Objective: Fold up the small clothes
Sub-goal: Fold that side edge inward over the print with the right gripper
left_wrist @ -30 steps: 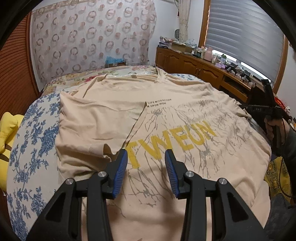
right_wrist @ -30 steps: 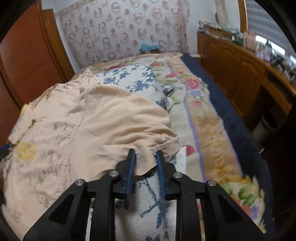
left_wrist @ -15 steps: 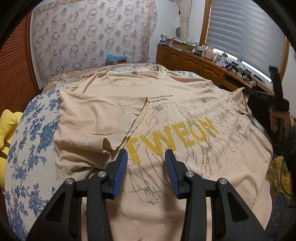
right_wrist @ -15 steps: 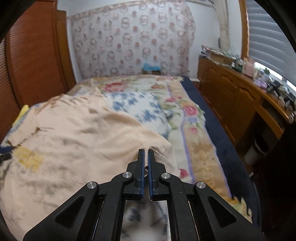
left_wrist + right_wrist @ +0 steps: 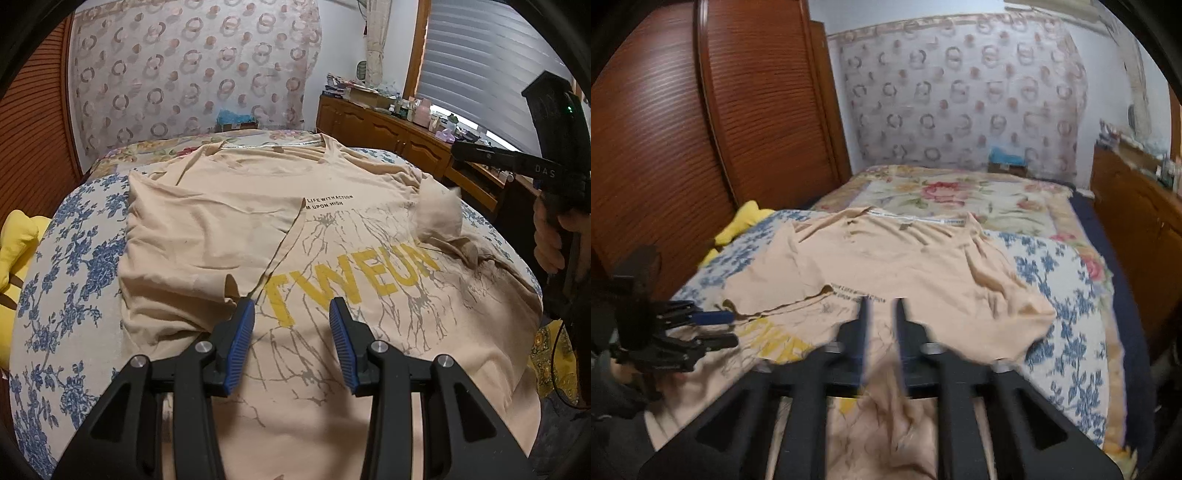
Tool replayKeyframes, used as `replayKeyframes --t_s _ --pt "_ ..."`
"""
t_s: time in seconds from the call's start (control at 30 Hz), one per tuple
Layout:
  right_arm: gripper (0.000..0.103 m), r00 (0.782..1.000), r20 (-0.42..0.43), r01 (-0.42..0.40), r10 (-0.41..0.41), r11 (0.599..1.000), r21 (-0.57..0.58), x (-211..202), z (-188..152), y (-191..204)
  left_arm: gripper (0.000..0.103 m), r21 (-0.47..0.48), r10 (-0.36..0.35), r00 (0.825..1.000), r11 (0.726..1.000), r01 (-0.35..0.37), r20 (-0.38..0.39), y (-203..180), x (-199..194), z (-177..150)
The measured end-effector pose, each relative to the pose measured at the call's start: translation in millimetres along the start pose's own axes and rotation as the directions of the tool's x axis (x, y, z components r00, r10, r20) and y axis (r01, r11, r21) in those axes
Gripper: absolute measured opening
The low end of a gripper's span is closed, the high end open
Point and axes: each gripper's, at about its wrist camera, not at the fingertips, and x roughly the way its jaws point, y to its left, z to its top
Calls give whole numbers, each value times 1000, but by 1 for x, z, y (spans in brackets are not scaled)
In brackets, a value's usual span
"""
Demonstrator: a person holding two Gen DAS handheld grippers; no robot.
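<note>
A beige T-shirt (image 5: 229, 221) with yellow letters lies front up on the bed, its left side folded in over the chest. My left gripper (image 5: 291, 325) hovers open just above the shirt's lower front, with nothing between its blue pads (image 5: 240, 332). In the right wrist view my right gripper (image 5: 881, 306) is over the shirt (image 5: 905, 266) and its jaws are opening. A blurred strip of cloth (image 5: 886, 380) slips down between its fingers. The left wrist view shows the right sleeve (image 5: 439, 218) loose in the air above the print.
A blue-flowered bedspread (image 5: 62, 277) lies under the shirt. A yellow cushion (image 5: 14, 243) sits at the bed's left edge beside a wooden slatted door (image 5: 701, 129). A cluttered wooden cabinet (image 5: 388, 129) runs along the right. A person's hand (image 5: 550, 240) holds the right gripper.
My right gripper shut on the right sleeve's edge, rose and swung it in over the shirt, and has now parted its jaws, so the sleeve drops. The left gripper stayed put.
</note>
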Motion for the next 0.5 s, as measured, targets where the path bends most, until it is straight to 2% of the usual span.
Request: replayKeyframes --t_s 0.13,0.23,0.37,0.5 --pt "33 997 7 81 -81 997 2 -4 1 -16 40 2 -3 1000 1000 3 -4 0 0 0" --pt "33 993 -19 116 -116 993 9 -8 -9 -35 40 4 -5 1000 1000 5 -6 -1 0 -1" --pt "33 987 -99 125 -122 992 19 -2 -32 -49 41 6 -5 1000 1000 5 -9 -3 0 -2" --pt "33 983 -164 92 -84 995 38 8 -56 -53 41 11 -4 1000 1000 4 -10 -5 1 -2"
